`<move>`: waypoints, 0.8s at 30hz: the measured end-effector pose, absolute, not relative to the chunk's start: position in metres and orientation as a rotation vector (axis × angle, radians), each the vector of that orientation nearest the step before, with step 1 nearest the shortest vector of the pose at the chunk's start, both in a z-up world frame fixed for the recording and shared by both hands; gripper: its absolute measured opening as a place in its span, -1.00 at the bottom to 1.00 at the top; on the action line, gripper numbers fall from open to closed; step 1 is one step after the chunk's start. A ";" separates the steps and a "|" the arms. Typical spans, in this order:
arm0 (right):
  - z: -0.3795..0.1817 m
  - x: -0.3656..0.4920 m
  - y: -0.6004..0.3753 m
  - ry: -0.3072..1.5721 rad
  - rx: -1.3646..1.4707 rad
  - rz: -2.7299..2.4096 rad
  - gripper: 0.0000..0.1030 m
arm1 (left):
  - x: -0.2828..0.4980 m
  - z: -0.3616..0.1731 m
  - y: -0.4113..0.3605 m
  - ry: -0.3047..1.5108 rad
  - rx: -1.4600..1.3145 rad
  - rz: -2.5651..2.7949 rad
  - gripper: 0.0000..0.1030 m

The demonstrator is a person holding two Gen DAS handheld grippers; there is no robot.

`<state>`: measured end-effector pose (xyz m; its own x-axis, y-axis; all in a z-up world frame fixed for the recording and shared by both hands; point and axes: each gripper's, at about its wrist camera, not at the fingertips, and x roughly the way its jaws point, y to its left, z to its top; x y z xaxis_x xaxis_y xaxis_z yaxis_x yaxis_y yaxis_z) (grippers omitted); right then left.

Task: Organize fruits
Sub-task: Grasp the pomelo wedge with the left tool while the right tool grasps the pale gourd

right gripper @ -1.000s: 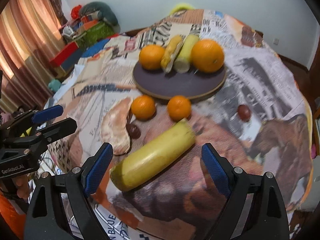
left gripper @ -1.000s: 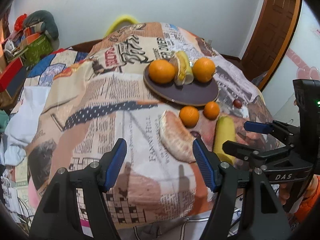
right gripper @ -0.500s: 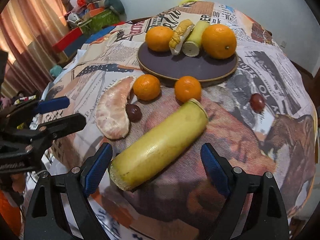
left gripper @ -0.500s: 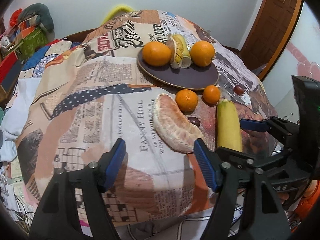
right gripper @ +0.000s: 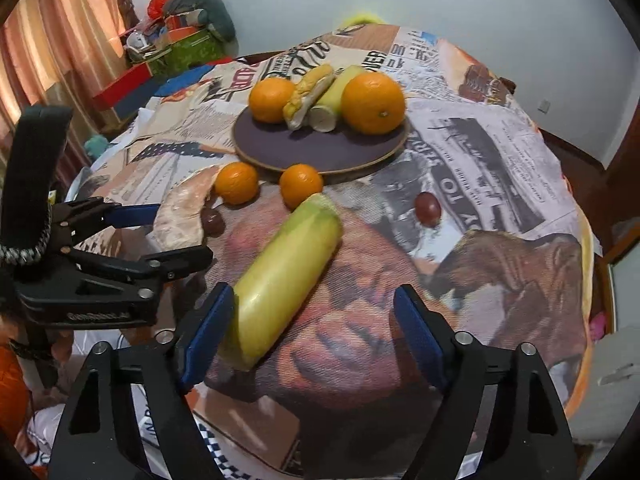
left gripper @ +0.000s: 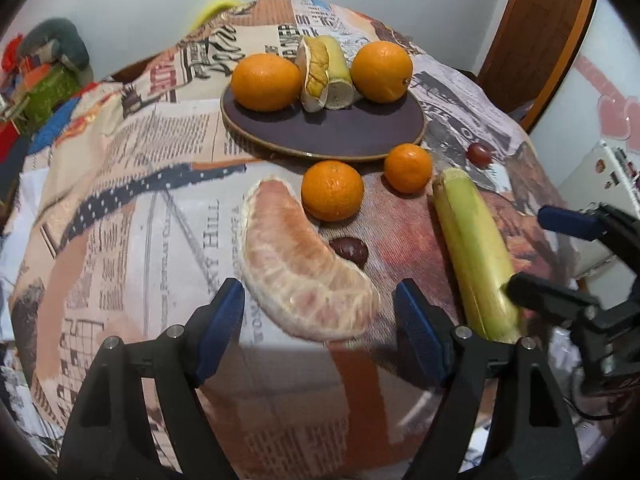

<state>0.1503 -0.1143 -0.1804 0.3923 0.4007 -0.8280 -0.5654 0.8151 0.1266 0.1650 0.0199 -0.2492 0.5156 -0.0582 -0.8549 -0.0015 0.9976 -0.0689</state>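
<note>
A peeled pomelo wedge [left gripper: 300, 268] lies on the newspaper-print cloth, its near end between the open fingers of my left gripper [left gripper: 320, 328]. A yellow-green banana piece [right gripper: 286, 272] lies diagonally, its near end by the left finger of my open right gripper [right gripper: 312, 332]. Two small oranges [left gripper: 332, 190] [left gripper: 408, 168] sit in front of the dark round plate [left gripper: 340, 132]. The plate holds two big oranges [left gripper: 266, 82] [left gripper: 382, 71], a pomelo peel piece and a banana piece. Two dark grapes [left gripper: 349, 251] [right gripper: 428, 209] lie loose.
The round table's edge [right gripper: 586, 360] curves close on the right. Boxes and clutter [right gripper: 176, 46] stand against the wall at far left, by a curtain. A brown door [left gripper: 536, 40] is at the right.
Both grippers have moved forward and lower toward the table. The pomelo wedge now lies at the left gripper's fingers and the banana piece at the right gripper's. Nothing has been grasped.
</note>
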 end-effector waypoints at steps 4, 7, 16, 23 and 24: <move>-0.180 0.159 -0.113 1.024 -0.148 0.622 0.41 | 0.164 -0.252 0.022 0.995 -0.040 -0.028 0.42; -0.183 0.161 -0.104 1.042 -0.109 0.650 0.41 | 0.158 -0.251 0.030 0.985 -0.055 -0.044 0.29; -0.204 0.152 -0.074 1.052 -0.225 0.673 0.35 | 0.135 -0.246 0.055 0.985 -0.065 -0.033 -0.11; -0.194 0.155 -0.102 1.052 -0.252 0.701 0.10 | 0.132 -0.245 0.065 1.009 -0.087 -0.070 -0.08; -0.192 0.156 -0.107 1.048 -0.252 0.690 0.10 | 0.134 -0.245 0.065 1.014 -0.089 -0.078 -0.04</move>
